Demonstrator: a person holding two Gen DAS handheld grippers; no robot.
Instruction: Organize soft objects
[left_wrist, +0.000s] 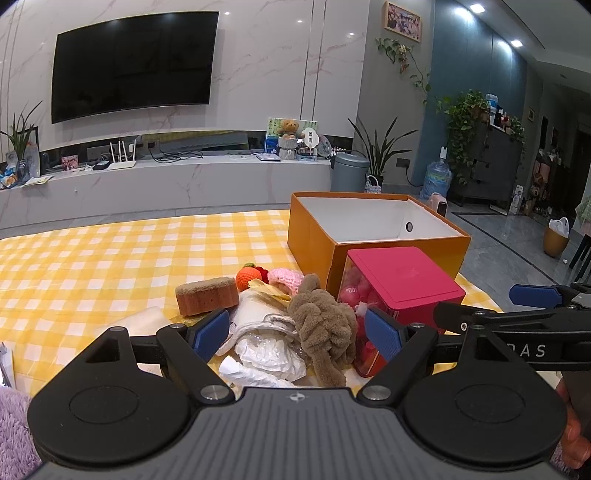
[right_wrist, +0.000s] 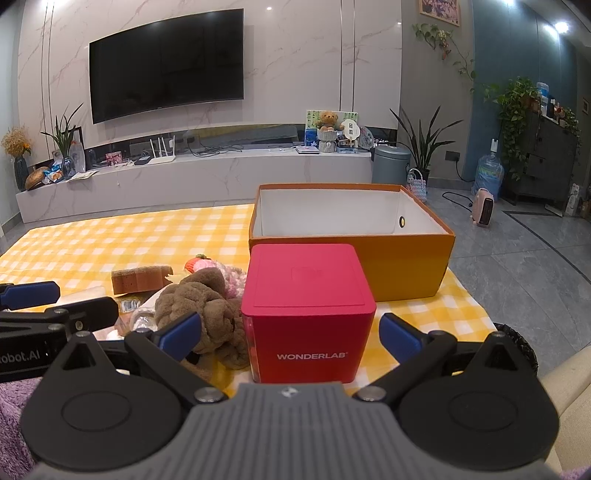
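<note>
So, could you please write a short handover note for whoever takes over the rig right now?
Left gripper: open, empty, above the pile.
Right gripper: open, empty, straddling the red cube box without touching it.
Soft things, namely brown plush, sponge, crochet orange and pink crochet piece, lie on the checked cloth.
Orange box: nothing visible inside.
Done: nothing. Left: all of it.

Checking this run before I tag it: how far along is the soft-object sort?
Done: nothing visible; the orange box shows only its bare white inside. In hand: nothing; left gripper and right gripper are both open. The left faces the brown plush, the right the red cube. Left: plush, sponge, crochet orange, pink knit, white cloth all on the checkered cloth.
</note>
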